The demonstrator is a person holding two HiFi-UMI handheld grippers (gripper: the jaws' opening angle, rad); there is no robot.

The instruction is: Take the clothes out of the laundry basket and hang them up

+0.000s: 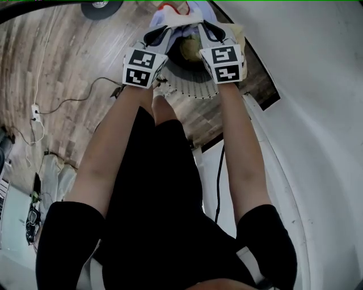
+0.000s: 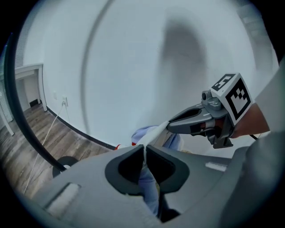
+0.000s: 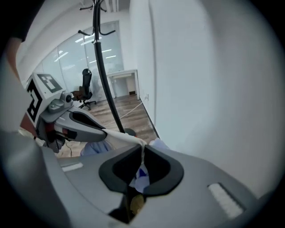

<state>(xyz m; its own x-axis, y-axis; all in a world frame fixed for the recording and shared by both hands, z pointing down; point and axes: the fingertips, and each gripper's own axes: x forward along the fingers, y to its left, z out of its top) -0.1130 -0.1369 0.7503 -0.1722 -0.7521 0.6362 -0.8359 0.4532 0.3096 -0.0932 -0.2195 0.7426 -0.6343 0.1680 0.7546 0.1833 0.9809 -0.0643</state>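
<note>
Black short sleeves and bare forearms (image 1: pixel 238 153) fill the near part of the head view, both arms stretched out ahead and down.

Left gripper (image 1: pixel 164 31): jaws pinched together on the white hem of a light-blue and white fabric garment (image 1: pixel 180 16). Its own view shows the pads closed with cloth squeezed between them and blue fabric hanging below.

Right gripper (image 1: pixel 203 27): same story, jaws clamped on the same hem, with white-and-blue cloth dangling under the pads.

The two grippers sit side by side and close together. A short white strip of the hem runs taut from one to the other. A bit of red shows at the garment's far edge.

Garment is off the floor, held up over the white slatted plastic laundry basket (image 1: pixel 191 89). Basket stands on the grey-brown wood plank floor (image 1: pixel 62 51), near the white wall (image 1: pixel 317 85). Something dark and yellowish shows inside the basket; I can't tell what.

Black metal stand pole (image 3: pixel 103 75) rises beyond the grippers, hooks at the top, round base on the floor. White cable (image 1: pixel 37 85) trails across the floor on the left.
</note>
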